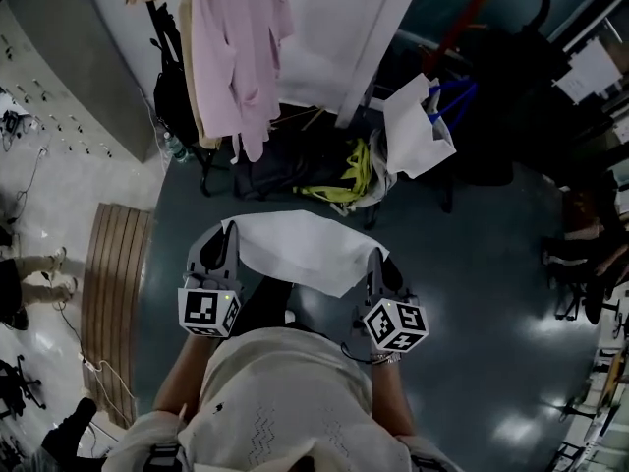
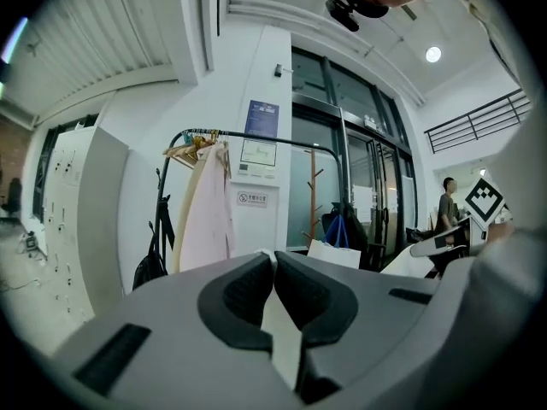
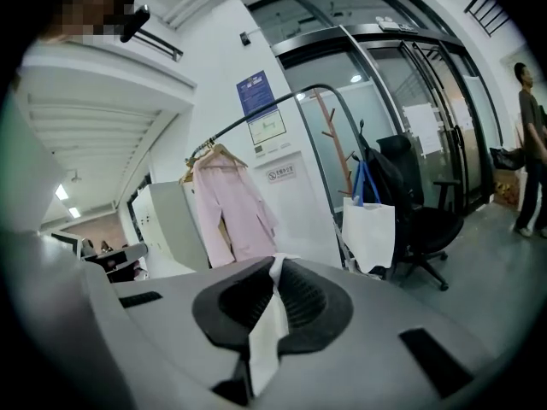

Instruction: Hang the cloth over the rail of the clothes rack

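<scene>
A white cloth [image 1: 295, 249] is stretched flat between my two grippers, in front of my chest. My left gripper [image 1: 228, 239] is shut on its left corner, and a strip of cloth [image 2: 282, 331] shows pinched between the dark pads. My right gripper [image 1: 376, 261] is shut on the right edge, where a fold of cloth [image 3: 267, 331] sticks up between the jaws. The clothes rack stands ahead, some way beyond the cloth. Its black curved rail [image 2: 256, 139] [image 3: 282, 101] carries a pink garment [image 1: 236, 47] on a hanger.
A white tote bag [image 1: 418, 126] hangs beside a black office chair [image 3: 427, 220]. A yellow item [image 1: 344, 175] lies on dark bags under the rack. A black bag [image 1: 175, 96] hangs at the rack's left end. A slatted wooden bench [image 1: 113, 283] is at left. A person [image 3: 532, 143] stands far right.
</scene>
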A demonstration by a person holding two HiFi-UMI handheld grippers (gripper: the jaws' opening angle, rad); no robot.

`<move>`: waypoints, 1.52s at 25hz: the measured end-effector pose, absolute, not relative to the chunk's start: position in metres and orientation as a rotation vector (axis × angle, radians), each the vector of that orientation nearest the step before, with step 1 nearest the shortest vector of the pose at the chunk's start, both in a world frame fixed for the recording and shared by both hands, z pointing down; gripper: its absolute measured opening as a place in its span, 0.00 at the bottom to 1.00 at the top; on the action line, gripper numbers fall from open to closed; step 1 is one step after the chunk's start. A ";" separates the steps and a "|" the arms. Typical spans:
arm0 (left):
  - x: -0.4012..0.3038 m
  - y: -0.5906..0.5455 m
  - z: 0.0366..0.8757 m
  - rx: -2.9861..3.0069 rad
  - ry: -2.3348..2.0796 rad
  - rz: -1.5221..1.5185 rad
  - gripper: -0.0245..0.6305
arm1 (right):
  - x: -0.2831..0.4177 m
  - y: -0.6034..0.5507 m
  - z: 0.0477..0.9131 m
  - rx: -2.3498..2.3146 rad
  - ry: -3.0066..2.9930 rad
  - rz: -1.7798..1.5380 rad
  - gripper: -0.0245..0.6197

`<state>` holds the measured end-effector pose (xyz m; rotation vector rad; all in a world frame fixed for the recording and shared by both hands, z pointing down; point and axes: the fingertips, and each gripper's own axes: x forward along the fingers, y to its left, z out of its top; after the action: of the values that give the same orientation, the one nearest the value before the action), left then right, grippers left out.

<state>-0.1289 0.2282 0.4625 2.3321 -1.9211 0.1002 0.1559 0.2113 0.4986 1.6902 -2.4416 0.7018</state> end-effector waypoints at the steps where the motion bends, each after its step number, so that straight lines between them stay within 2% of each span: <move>1: -0.128 0.214 0.462 2.338 -1.927 0.112 0.06 | 0.159 0.200 0.497 1.697 -2.443 0.717 0.08; 11: -0.155 0.047 0.421 2.389 -2.000 -0.032 0.06 | 0.162 0.026 0.435 1.750 -2.536 0.615 0.08; 15: -0.166 -0.017 0.379 2.434 -2.029 -0.154 0.06 | 0.159 -0.042 0.382 1.817 -2.600 0.556 0.08; 23: -0.208 -0.123 0.262 2.540 -2.198 -0.194 0.06 | 0.127 -0.148 0.259 1.825 -2.779 0.355 0.08; 38: -0.185 -0.185 0.073 2.825 -2.340 -0.416 0.06 | 0.154 -0.223 0.071 1.923 -2.961 -0.034 0.08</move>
<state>-0.1845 -0.1853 0.0728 2.8250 -2.3404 -0.4157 0.1543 -0.2227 0.0710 1.9233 -2.9611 -0.0344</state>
